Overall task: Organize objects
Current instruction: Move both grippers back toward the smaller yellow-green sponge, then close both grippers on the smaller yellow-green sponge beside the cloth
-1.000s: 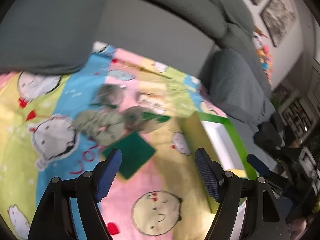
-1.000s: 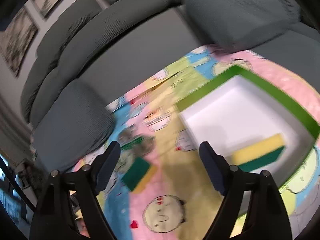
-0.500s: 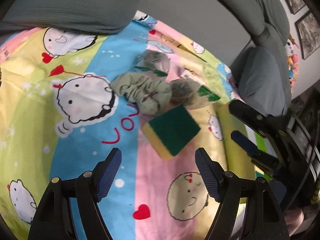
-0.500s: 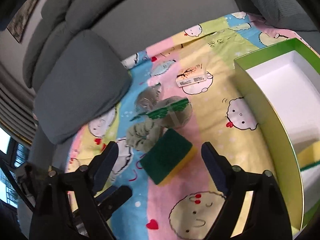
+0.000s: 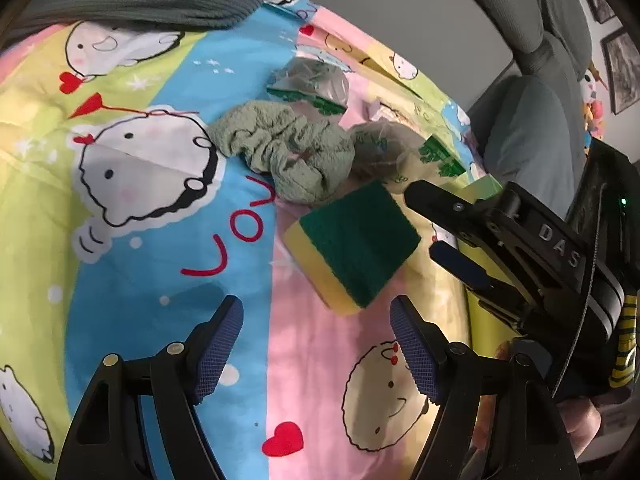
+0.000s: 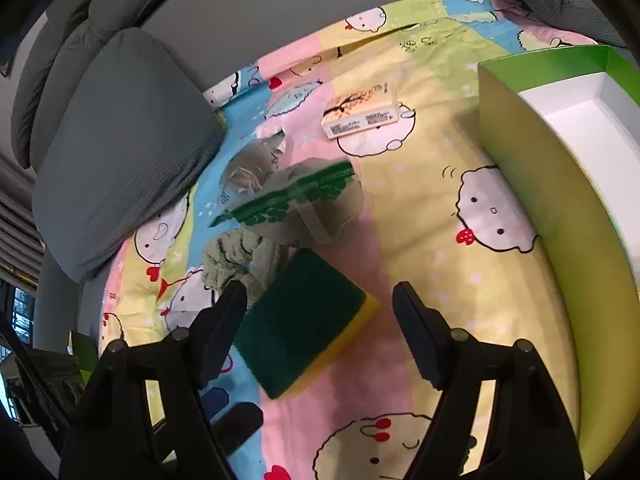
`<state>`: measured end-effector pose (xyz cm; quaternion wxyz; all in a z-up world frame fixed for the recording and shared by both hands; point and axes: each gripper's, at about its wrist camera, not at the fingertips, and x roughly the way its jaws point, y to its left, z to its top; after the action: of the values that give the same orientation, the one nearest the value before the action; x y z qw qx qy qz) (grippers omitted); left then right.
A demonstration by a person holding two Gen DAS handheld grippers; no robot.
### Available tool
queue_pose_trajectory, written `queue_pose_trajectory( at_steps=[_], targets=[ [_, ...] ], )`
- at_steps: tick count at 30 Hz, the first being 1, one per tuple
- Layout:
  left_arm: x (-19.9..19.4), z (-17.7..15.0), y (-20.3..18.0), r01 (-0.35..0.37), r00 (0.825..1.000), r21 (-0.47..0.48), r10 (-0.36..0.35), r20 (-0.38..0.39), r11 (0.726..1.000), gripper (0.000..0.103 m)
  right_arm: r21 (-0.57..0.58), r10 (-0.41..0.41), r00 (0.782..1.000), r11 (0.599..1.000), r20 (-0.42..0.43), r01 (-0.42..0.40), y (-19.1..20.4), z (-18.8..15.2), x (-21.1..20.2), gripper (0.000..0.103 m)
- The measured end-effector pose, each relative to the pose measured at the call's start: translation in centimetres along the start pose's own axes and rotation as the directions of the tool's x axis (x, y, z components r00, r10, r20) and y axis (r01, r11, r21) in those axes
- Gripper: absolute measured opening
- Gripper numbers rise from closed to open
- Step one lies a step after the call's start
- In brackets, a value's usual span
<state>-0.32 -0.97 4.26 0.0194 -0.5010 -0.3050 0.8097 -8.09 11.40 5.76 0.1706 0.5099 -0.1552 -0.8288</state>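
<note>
Lying flat on a colourful cartoon-print fabric sheet (image 5: 132, 208) is a rectangular sponge (image 6: 304, 322), its dark green scouring pad facing up over a soft yellow foam layer. In the right wrist view its long axis runs diagonally, from lower left to upper right. The right gripper (image 6: 320, 320) hangs over it with jaws apart; they have just been closing, the sponge sits between them, and no pad presses on it. The left gripper (image 5: 316, 344) hovers just short of the sponge, jaws apart and empty. Touching the sponge's far end is a crumpled, ruffled sage-green cloth (image 5: 284, 148). Beyond that lie two clear crinkly plastic packets with green printing (image 6: 292, 196). Farther off rests a small printed cardboard box (image 6: 360, 116). A green-walled open box with a white inside (image 6: 532, 168) stands well to the right. Grey ribbed cushions (image 6: 116, 140) border the sheet.
</note>
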Motion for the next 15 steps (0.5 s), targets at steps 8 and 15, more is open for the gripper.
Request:
queue_pose_trajectory(
  at_steps=[8, 15],
  targets=[
    [0.9, 0.3, 0.4, 0.01, 0.999, -0.025, -0.011, -0.03, 1.0, 0.076, 0.021, -0.009, 0.999, 1.0, -0.034, 0.01, 0.0, -0.3, 1.9, 0.065],
    [0.9, 0.6, 0.7, 0.058, 0.998, -0.022, -0.059, -0.026, 0.998, 0.072, 0.017, -0.012, 0.998, 1.0, -0.062, 0.013, 0.1, -0.6, 2.7, 0.065]
  ],
)
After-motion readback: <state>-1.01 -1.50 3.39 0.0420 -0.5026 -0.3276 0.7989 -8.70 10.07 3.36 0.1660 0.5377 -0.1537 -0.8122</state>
